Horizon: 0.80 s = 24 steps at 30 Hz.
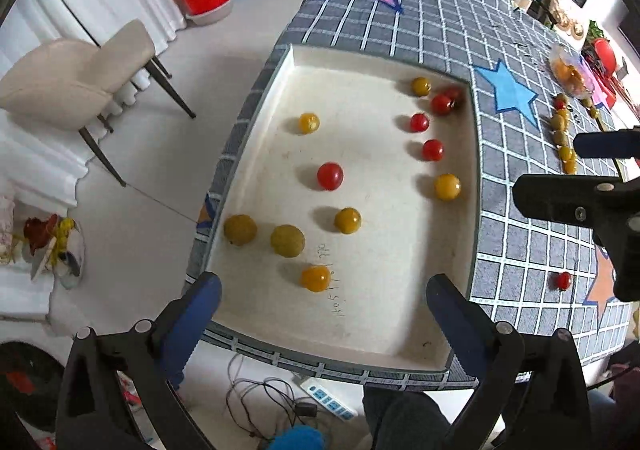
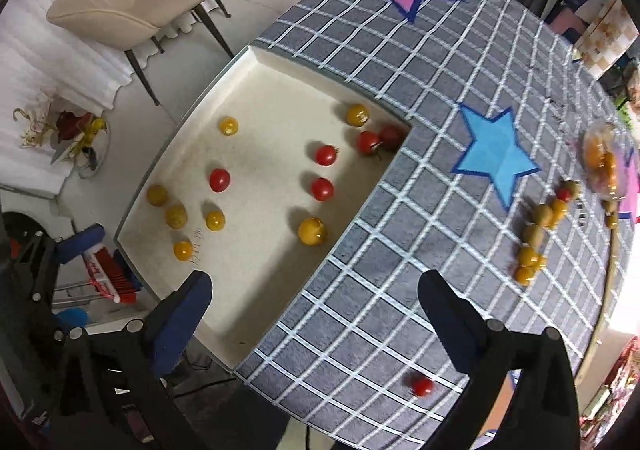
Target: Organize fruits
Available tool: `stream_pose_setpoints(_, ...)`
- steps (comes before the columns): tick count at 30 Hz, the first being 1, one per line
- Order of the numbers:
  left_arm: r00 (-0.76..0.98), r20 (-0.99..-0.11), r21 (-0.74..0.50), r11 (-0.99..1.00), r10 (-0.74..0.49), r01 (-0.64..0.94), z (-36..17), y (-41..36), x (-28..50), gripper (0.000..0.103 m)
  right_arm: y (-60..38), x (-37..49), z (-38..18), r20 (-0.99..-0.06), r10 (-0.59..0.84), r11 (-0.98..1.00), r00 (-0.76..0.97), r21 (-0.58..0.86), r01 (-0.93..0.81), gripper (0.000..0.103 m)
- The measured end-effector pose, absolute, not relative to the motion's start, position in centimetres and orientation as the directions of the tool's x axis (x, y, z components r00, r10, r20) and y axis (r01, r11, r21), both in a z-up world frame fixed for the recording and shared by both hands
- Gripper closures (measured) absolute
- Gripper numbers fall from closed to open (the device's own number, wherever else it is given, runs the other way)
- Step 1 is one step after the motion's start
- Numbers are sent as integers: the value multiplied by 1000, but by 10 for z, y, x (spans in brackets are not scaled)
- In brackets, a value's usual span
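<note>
A white tray (image 1: 360, 334) (image 2: 256, 290) lies on the checked cloth and holds several red and yellow cherry tomatoes, such as a red one (image 1: 330, 176) (image 2: 219, 180) and a yellow one (image 1: 315, 278) (image 2: 183, 250). My left gripper (image 1: 322, 304) is open and empty over the tray's near end. My right gripper (image 2: 316, 304) is open and empty above the tray's near right corner. A loose red tomato (image 2: 423, 386) (image 1: 564, 280) lies on the cloth near the table's front edge. A row of yellow-green fruits (image 2: 536, 234) (image 1: 563, 137) lies at the right.
A clear bag of orange fruits (image 2: 600, 157) (image 1: 570, 75) sits at the far right. A beige chair (image 1: 80, 77) (image 2: 128, 5) stands left of the table. Cables and a power strip (image 1: 328, 398) lie on the floor. The right gripper's body (image 1: 592, 201) shows at the left view's right edge.
</note>
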State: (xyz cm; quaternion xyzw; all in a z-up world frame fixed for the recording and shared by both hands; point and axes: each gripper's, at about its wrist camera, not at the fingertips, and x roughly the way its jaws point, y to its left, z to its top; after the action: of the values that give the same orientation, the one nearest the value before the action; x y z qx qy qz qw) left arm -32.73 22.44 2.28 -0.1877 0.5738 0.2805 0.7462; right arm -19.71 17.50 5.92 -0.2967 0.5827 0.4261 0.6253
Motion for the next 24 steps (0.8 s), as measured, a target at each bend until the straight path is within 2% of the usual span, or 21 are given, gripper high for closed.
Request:
stream_pose_setpoints(9, 148, -971, 74, 822, 189, -565, 45, 211, -326, 0, 166, -206, 94, -981, 191, 443, 23, 66, -894, 0)
stream_pose_setpoints(24, 135, -965, 126, 850, 224, -512, 61, 202, -318, 0, 160, -214, 100, -981, 189, 442, 50, 39, -896, 0)
